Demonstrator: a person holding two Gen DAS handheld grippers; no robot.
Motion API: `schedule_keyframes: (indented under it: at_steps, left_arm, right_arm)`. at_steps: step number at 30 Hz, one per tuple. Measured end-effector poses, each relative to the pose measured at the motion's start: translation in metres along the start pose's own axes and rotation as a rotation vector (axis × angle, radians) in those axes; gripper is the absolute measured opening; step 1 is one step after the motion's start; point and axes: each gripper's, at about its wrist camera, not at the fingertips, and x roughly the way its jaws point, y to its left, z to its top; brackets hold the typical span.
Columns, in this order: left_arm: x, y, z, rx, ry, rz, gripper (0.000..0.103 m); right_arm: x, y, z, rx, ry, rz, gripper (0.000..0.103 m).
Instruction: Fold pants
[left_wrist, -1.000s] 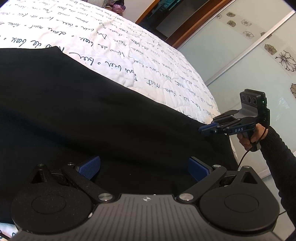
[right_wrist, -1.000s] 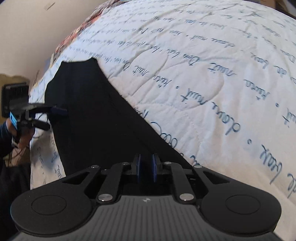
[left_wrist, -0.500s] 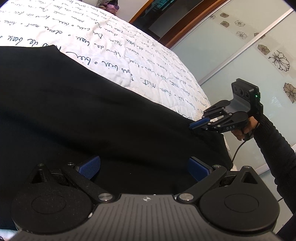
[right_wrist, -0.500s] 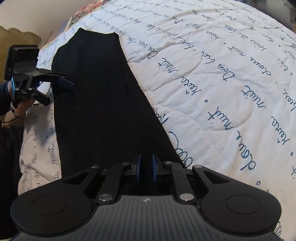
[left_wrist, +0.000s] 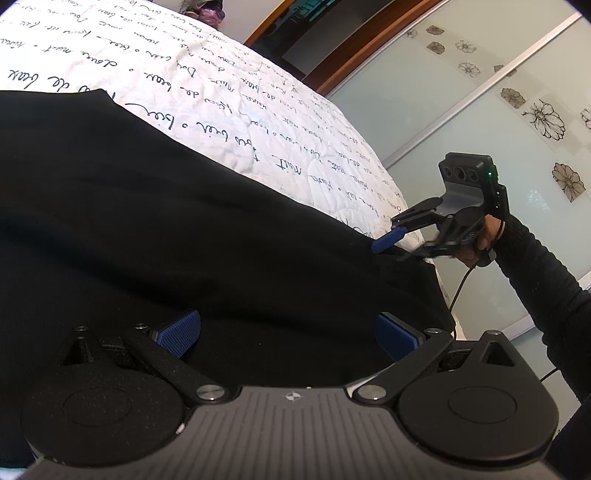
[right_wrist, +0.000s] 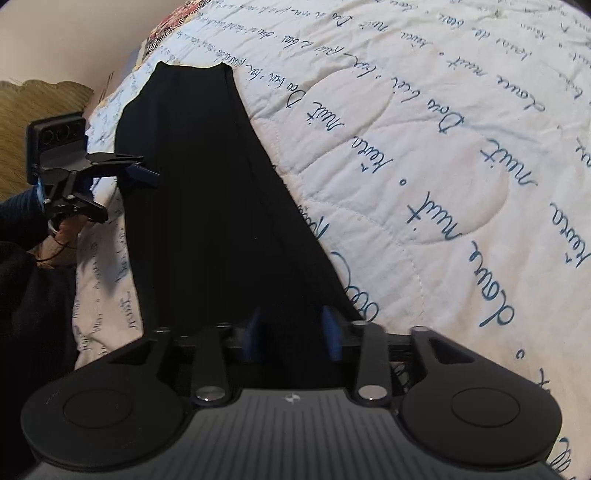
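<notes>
Black pants (left_wrist: 184, 229) lie stretched along a white quilted bedspread (left_wrist: 229, 110). My left gripper (left_wrist: 288, 336) is open, its blue pads wide apart low over the cloth near the bed's edge. From the right wrist view the pants (right_wrist: 207, 192) run away in a long strip, and the left gripper (right_wrist: 122, 192) stands open at their left edge. My right gripper (right_wrist: 291, 334) is opening, with black fabric lying loose between its pads. In the left wrist view the right gripper (left_wrist: 395, 247) hovers at the far end of the pants, held by a hand in a dark sleeve.
The bedspread (right_wrist: 424, 166) with blue handwriting covers the bed to the right of the pants. Frosted sliding doors (left_wrist: 480, 110) with flower prints stand beyond the bed's edge. A wooden door frame (left_wrist: 343, 48) is at the back. A cable hangs from the right gripper.
The right gripper's pads, pressed together on the pants' end before, have now spread apart. It also shifted slightly over that end. The left gripper stays open in place.
</notes>
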Motion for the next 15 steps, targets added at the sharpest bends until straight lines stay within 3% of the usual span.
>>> schedule_keyframes:
  at_steps: [1, 3, 15]
  left_arm:
    - [0.000, 0.000, 0.000, 0.001, -0.001, -0.001, 0.102]
    - [0.001, 0.000, 0.000, 0.005, 0.002, 0.001, 0.102]
    - [0.003, 0.001, 0.004, 0.012, 0.008, 0.004, 0.102]
  right_arm:
    - [-0.003, 0.000, -0.002, 0.003, -0.016, 0.011, 0.074]
    - [-0.007, -0.003, -0.005, 0.010, -0.032, -0.034, 0.082]
    - [-0.011, -0.016, -0.014, 0.081, -0.003, 0.072, 0.082]
